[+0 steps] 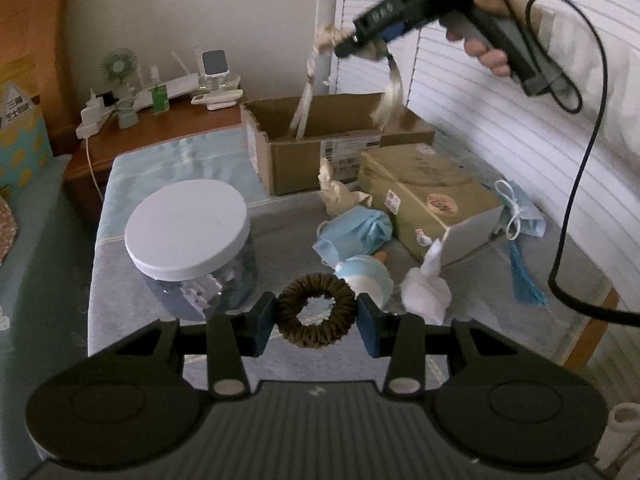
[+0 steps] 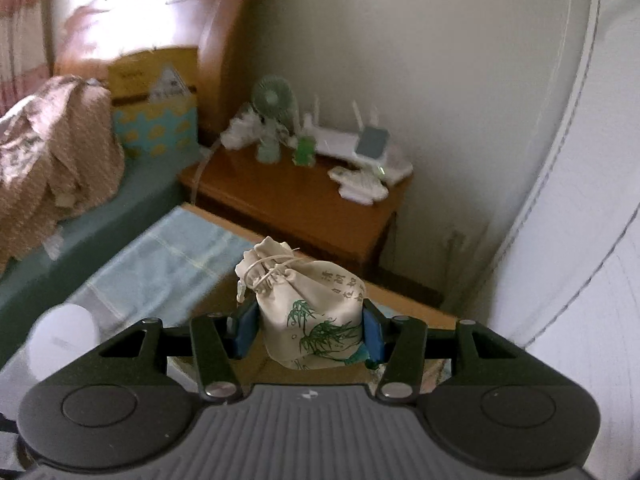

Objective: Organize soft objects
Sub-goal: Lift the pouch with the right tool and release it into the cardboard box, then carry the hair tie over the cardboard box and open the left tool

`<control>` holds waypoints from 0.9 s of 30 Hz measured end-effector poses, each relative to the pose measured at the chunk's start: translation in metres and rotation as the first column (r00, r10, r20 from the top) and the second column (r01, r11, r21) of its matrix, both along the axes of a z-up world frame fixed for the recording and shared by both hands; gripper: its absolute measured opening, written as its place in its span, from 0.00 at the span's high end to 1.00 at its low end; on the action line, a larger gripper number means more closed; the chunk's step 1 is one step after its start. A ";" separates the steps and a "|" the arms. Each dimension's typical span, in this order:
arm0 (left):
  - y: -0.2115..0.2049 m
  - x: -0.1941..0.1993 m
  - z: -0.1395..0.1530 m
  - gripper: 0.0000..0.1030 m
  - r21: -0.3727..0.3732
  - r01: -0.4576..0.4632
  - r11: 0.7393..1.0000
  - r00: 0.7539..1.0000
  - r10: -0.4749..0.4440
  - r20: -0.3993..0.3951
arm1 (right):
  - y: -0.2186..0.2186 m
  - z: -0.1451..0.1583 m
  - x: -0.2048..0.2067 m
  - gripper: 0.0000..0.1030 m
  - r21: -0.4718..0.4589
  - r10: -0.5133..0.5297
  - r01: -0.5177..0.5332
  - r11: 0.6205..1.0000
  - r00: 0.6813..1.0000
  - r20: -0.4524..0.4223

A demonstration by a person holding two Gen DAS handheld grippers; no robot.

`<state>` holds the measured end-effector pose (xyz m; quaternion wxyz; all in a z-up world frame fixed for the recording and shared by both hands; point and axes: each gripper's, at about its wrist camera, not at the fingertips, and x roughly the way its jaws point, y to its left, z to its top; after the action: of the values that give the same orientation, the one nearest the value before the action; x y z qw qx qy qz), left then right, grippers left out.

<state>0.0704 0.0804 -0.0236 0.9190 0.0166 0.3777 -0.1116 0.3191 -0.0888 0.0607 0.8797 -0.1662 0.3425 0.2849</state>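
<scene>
My left gripper (image 1: 316, 320) is shut on a brown hair scrunchie (image 1: 316, 311), held just above the grey table. My right gripper (image 2: 307, 334) is shut on a white drawstring pouch (image 2: 310, 312) with green bamboo print. In the left wrist view the right gripper (image 1: 352, 42) hangs high over the open cardboard box (image 1: 320, 140) with the pouch's tassel (image 1: 390, 96) dangling. On the table lie a blue face mask (image 1: 354, 230), a second mask (image 1: 520, 212), a blue-white plush toy (image 1: 366, 276), a white cotton wad (image 1: 426, 286) and a blue tassel (image 1: 524, 276).
A clear jar with a white lid (image 1: 188, 232) stands left of my left gripper. A taped brown parcel (image 1: 428, 196) lies right of the open box. A wooden nightstand (image 2: 304, 200) with a fan and router stands behind. A black cable (image 1: 576, 184) hangs at the right.
</scene>
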 end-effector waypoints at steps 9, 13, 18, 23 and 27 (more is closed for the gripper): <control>-0.006 0.009 0.002 0.59 0.002 0.026 1.000 1.000 -0.026 -0.015 | -0.032 -0.034 0.005 0.14 0.031 -0.089 0.090 0.995 0.995 -0.042; -0.010 0.010 0.006 0.59 -0.002 0.037 0.999 0.999 -0.037 -0.016 | -0.040 -0.032 -0.007 0.08 0.054 -0.125 0.127 0.990 0.991 -0.039; -0.014 0.008 0.013 0.59 0.004 0.040 0.999 0.999 -0.040 -0.012 | -0.051 -0.026 -0.035 0.00 0.091 -0.185 0.186 0.978 0.983 -0.016; -0.016 0.011 0.025 0.59 0.010 0.042 0.999 0.999 -0.042 -0.002 | -0.057 -0.022 -0.082 0.00 0.094 -0.236 0.236 0.967 0.972 -0.004; -0.018 0.022 0.037 0.59 0.026 0.043 0.999 0.999 -0.043 0.016 | -0.061 -0.026 -0.122 0.00 0.095 -0.253 0.253 0.963 0.967 -0.010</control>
<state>0.0922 0.0626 0.0139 0.9192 0.0377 0.3710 -0.1263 0.1974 -0.1498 0.0348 0.9162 -0.0790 0.3460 0.1863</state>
